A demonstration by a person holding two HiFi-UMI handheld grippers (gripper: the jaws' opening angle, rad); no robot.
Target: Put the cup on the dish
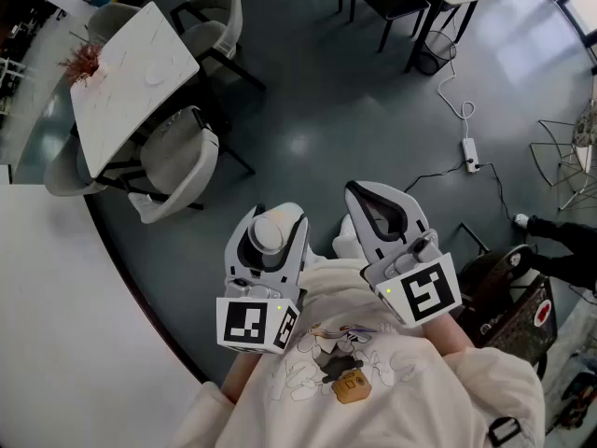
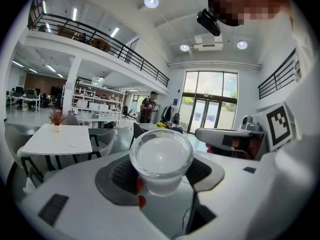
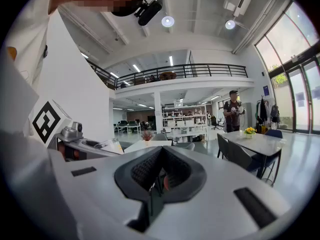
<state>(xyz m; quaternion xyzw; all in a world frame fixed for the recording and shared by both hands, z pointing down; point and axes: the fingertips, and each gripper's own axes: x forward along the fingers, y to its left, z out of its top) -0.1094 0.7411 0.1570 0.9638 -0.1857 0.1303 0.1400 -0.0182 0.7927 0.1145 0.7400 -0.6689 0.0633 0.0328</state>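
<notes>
The person held both tools close to the chest, and the left gripper (image 1: 277, 220) had its jaws spread wide around a clear cup (image 2: 161, 159), the pads pressing its sides so it sat upright between them. The right gripper (image 1: 356, 194) carried nothing, its jaws pressed together. The dish (image 2: 77, 143) lay on a white table (image 1: 131, 82) with chairs around it, well apart from the cup.

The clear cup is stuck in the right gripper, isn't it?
Not the right one. The clear cup is clamped in the left gripper, as the left gripper view shows. The right gripper is shut with nothing in it.
</notes>
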